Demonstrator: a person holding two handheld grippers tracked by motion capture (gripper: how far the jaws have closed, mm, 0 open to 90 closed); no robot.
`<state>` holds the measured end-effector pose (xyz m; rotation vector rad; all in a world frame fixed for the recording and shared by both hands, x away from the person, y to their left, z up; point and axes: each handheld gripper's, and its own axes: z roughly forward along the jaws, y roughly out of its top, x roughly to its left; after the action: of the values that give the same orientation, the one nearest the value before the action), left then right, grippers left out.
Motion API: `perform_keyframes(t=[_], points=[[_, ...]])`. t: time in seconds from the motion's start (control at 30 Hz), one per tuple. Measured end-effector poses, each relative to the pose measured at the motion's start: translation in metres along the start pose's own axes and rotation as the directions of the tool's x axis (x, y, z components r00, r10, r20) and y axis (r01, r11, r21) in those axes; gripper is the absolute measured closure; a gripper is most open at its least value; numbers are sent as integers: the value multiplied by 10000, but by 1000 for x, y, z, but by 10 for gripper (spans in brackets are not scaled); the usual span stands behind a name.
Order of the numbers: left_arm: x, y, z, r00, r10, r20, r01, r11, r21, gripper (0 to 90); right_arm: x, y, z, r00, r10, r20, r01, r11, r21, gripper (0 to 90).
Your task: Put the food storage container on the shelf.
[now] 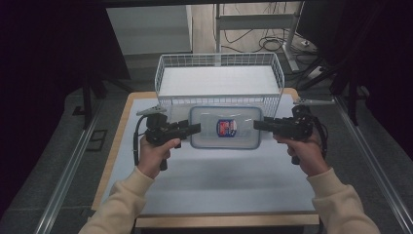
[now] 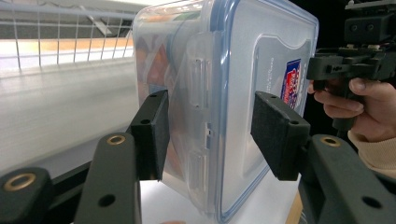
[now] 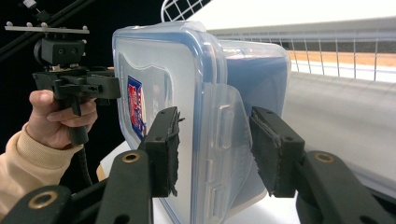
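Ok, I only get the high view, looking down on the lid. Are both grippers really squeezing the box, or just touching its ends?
Observer: Squeezing. The left gripper has one pad on the lid and one under the box.
Operator: What's between its jaws?
Observer: A clear snap flap on that short end.
Operator: And the other one?
Observer: The right gripper clamps top and bottom too, across a second flap.
Operator: Is anything inside?
Observer: Orange and other coloured shapes show through the clear wall. I can't tell what they are.
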<state>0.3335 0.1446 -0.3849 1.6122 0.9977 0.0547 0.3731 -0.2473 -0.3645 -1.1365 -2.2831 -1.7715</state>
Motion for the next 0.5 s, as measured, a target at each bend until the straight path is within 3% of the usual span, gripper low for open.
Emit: perform_keyframes(t=[0.5], points=[[0, 37, 0, 9999, 121, -4, -121, 9995, -291, 485, 1, 35, -1, 9999, -156, 57, 157, 9997, -182, 536]])
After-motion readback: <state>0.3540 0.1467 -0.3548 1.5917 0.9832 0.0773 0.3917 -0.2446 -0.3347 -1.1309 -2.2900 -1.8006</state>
